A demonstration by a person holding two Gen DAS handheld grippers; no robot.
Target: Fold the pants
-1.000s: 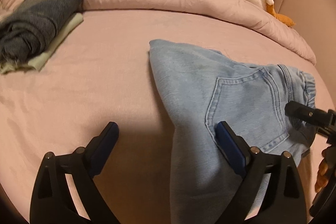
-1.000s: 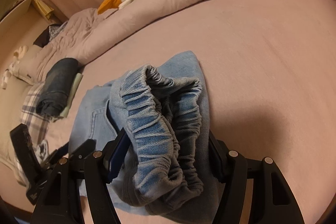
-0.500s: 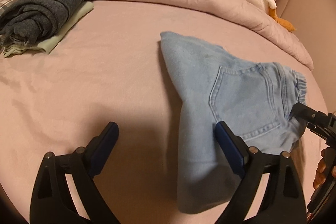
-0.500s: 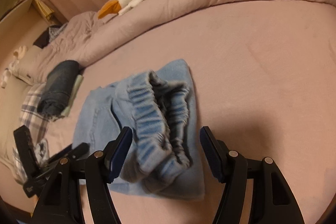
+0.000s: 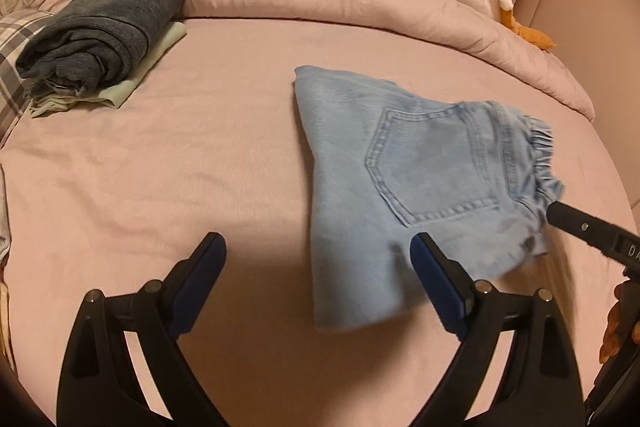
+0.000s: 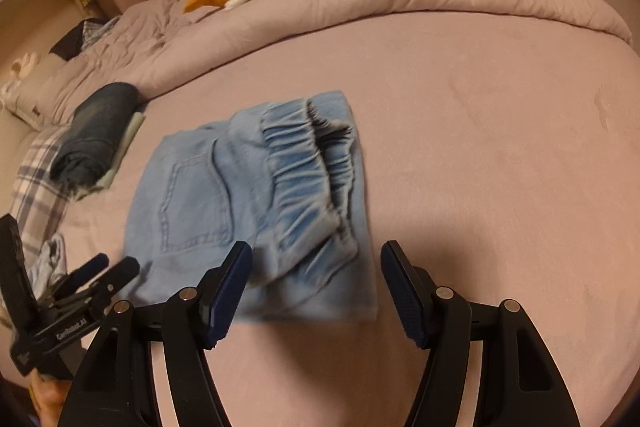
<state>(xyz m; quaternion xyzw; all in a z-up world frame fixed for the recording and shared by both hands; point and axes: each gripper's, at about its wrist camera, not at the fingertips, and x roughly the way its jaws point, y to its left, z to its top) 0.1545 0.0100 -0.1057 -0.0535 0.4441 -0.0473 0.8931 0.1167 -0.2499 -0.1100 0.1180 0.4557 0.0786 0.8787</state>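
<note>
**Both grippers let go and back away**

The light blue folded denim pants [image 6: 256,203] now lie flat on the pink bed sheet [image 6: 500,147]. A second ago their stretchy waistband sat squeezed inside the black right gripper with blue pads [image 6: 316,285]. That gripper is now empty and pulled back. The black left gripper with blue pads [image 5: 318,273] also sits farther from the pants.

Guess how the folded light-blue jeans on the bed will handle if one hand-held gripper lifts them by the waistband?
The folded jeans are soft denim, so they would likely droop and unfold when lifted from one edge. The gathered elastic waistband is bulky, probably giving the pads good purchase rather than slipping. Pushed across the pink sheet, the layers may bunch instead of sliding as one block.
</note>
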